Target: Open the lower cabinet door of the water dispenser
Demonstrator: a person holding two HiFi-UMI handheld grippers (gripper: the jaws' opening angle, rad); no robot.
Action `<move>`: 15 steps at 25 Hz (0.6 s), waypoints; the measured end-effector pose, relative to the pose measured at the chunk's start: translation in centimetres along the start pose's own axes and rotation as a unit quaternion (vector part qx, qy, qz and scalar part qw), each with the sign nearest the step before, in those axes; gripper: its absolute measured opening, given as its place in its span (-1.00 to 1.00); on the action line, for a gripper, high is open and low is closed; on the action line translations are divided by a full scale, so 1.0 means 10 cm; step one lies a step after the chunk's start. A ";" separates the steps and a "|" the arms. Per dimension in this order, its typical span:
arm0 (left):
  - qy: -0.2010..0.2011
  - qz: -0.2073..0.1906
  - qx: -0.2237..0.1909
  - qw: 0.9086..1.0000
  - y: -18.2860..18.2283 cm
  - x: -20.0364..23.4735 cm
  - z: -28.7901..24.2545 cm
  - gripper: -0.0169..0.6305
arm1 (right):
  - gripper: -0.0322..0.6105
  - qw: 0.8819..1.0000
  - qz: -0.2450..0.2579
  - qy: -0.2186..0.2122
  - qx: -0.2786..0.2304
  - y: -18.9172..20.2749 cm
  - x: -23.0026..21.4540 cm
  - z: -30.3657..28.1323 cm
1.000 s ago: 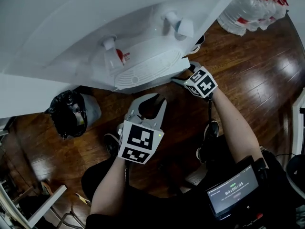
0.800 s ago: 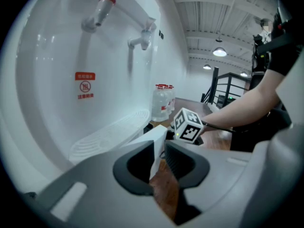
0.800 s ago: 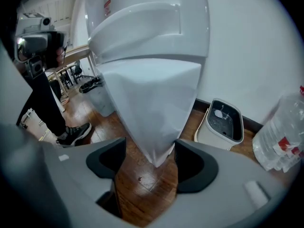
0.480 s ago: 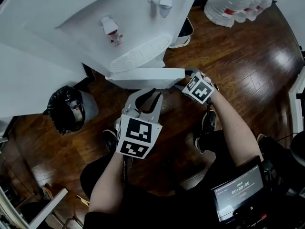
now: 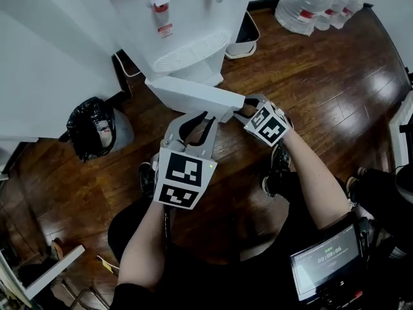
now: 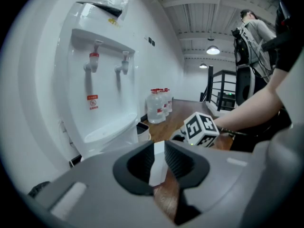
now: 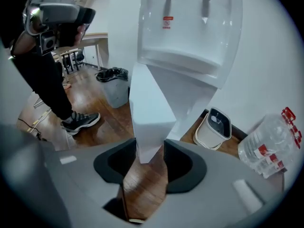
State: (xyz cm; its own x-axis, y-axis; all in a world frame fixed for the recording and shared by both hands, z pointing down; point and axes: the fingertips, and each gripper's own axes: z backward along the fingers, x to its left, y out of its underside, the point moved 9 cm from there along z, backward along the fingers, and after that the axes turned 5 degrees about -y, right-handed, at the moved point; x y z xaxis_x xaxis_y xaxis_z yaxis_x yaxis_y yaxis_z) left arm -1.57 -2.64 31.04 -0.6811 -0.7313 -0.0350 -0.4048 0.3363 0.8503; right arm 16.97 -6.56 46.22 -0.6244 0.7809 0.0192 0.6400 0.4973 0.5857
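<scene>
The lower cabinet door (image 5: 193, 95), swung out nearward from the water dispenser (image 5: 187, 24), sits pinched by the left gripper (image 6: 158, 158) and, its jaws just closing, the right gripper (image 7: 149, 148) — both only at its edge, so pulling could slip it.

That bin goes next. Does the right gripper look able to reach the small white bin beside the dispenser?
Likely yes: only bare floor separates the right gripper from the white bin, though its jaws have just been closing on the cabinet door.
</scene>
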 end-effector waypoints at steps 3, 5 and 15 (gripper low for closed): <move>-0.010 -0.006 0.020 1.000 0.16 -0.04 0.03 -0.67 | -0.35 1.000 0.027 -0.011 0.006 0.01 0.27 0.07; -0.011 -0.011 0.031 0.999 0.29 -0.11 0.09 -0.67 | -0.37 0.999 0.050 -0.011 0.001 -0.01 0.46 0.14; -0.007 -0.016 0.054 0.998 0.59 -0.27 0.30 -0.67 | -0.49 0.997 0.074 -0.027 -0.020 -0.12 0.88 0.21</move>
State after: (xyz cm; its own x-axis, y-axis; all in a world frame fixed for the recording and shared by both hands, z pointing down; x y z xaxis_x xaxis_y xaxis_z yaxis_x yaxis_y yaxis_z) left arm -3.95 3.11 34.54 -0.6750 -0.7346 -0.0695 -0.4893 0.3750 0.7874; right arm 11.66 0.52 44.00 -0.4995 0.8638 0.0650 0.7038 0.3609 0.6119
